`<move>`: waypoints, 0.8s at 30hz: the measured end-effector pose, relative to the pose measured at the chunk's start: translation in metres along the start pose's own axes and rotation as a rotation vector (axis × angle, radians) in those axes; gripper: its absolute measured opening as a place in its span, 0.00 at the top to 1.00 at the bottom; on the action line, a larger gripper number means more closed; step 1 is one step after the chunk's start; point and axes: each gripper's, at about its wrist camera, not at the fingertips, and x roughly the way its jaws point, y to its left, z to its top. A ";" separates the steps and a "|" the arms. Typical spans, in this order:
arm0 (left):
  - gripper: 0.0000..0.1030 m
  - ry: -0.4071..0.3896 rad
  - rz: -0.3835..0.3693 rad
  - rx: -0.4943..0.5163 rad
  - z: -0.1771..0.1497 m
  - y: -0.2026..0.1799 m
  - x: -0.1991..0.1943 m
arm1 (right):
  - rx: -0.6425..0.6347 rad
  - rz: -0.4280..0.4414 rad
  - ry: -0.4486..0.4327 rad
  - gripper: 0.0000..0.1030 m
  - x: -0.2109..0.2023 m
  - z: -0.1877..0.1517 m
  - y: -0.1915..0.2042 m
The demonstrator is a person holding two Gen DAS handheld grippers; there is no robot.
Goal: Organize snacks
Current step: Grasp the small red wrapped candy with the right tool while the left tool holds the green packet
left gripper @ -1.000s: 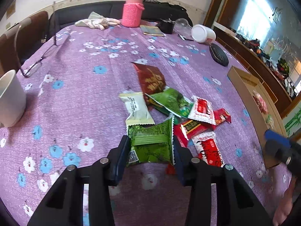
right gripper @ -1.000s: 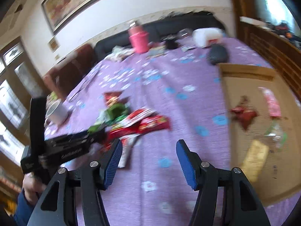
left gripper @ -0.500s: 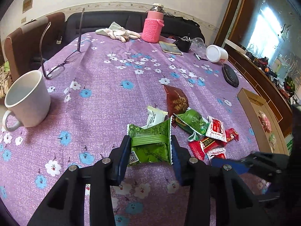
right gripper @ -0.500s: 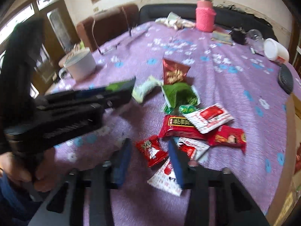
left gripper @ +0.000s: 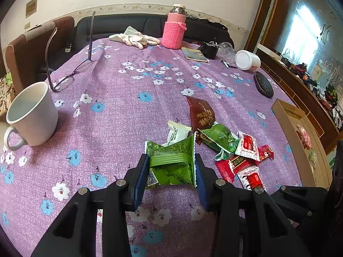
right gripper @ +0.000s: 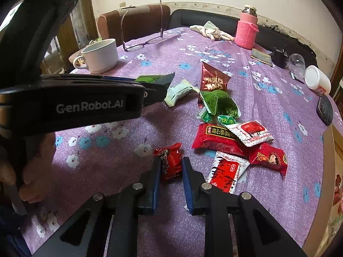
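My left gripper point(left gripper: 171, 171) is shut on a green snack packet point(left gripper: 171, 162) and holds it above the purple flowered tablecloth point(left gripper: 120, 111). My right gripper point(right gripper: 171, 172) is shut on a small red snack packet point(right gripper: 170, 162) close to the cloth. A pile of red, green and white snack packets point(right gripper: 227, 128) lies just right of it, with a dark red packet point(right gripper: 213, 80) at its far end. The pile also shows in the left wrist view point(left gripper: 231, 147). A cardboard box point(left gripper: 300, 137) holding some snacks sits at the right table edge.
A white mug point(left gripper: 32, 115) stands at the left, glasses point(left gripper: 68, 72) behind it. A pink-sleeved bottle point(left gripper: 174, 32), white gloves point(left gripper: 135, 38), a white jar point(left gripper: 246, 61), a black case point(left gripper: 263, 84) and small items lie at the far side.
My right gripper swung from the box side to the pile and shut on the small red packet. My left gripper lifted the green packet and drew back from the pile.
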 end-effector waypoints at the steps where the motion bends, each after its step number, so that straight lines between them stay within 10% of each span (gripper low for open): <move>1: 0.62 -0.003 0.003 0.006 0.000 -0.001 0.000 | 0.001 0.000 -0.004 0.80 0.001 0.000 0.001; 12: 0.62 -0.074 0.024 0.115 -0.006 -0.027 -0.010 | 0.290 0.006 -0.192 0.81 -0.038 0.002 -0.061; 24: 0.62 -0.110 0.078 0.181 -0.008 -0.042 -0.009 | 0.385 -0.004 -0.189 0.81 -0.037 0.003 -0.080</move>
